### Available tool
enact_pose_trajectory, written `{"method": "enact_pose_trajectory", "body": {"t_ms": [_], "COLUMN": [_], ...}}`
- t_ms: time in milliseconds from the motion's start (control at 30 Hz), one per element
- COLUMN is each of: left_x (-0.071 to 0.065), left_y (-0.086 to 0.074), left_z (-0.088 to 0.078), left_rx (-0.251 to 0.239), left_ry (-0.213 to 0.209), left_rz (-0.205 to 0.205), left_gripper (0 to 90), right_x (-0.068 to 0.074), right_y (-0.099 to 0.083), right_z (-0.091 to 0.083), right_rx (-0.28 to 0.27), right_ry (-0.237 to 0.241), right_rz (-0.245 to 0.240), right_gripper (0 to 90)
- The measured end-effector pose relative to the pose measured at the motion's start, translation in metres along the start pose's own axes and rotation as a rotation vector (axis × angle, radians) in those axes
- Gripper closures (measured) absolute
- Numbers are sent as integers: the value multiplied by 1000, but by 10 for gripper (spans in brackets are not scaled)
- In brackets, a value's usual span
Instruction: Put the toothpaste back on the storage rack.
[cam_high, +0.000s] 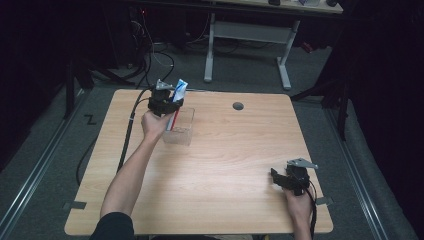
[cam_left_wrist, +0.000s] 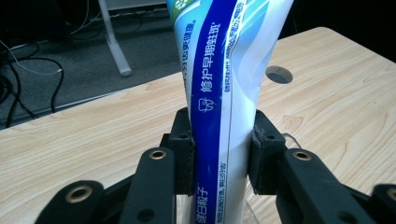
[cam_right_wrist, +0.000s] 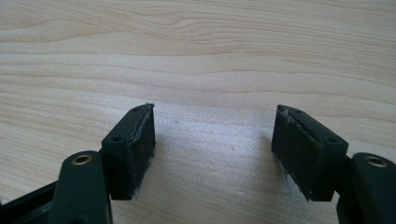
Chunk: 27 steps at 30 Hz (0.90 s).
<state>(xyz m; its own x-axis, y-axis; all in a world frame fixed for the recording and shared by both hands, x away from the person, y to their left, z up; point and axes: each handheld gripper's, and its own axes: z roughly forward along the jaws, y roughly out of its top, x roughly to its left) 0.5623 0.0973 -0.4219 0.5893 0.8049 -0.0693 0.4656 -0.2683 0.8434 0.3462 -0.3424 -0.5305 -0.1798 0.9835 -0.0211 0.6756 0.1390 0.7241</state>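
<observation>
Holding the toothpaste tube (cam_left_wrist: 219, 93) pinched in my left gripper (cam_high: 165, 104) above the clear box (cam_high: 181, 131); lowering it in looks next, right gripper (cam_high: 290, 178) spread, idle.

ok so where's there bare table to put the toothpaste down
Most of the table is bare: the wide middle between the clear container and the right gripper, plus the far right around the round hole. It is crowded only at the far left, where the left gripper holds the toothpaste tube over the container.

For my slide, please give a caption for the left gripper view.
Left gripper clamps a blue-and-white toothpaste tube between its fingers above the wooden table.
</observation>
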Motion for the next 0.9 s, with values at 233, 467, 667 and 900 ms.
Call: {"method": "enact_pose_trajectory", "body": {"t_ms": [233,467,667,900], "left_x": [-5,-10,-12,-12], "left_y": [-2,-3,-6,-11], "left_z": [1,1,2,3], "left_rx": [24,40,55,65], "left_ry": [1,-6,-16,-23], "left_rz": [39,63,81,77], "left_gripper": [676,675,673,670], "right_x": [0,0,0,0], "right_y": [0,0,0,0], "right_z": [0,0,0,0], "right_rx": [0,0,0,0], "right_ry": [0,0,0,0], "right_rz": [0,0,0,0], "right_gripper": [305,305,305,305]}}
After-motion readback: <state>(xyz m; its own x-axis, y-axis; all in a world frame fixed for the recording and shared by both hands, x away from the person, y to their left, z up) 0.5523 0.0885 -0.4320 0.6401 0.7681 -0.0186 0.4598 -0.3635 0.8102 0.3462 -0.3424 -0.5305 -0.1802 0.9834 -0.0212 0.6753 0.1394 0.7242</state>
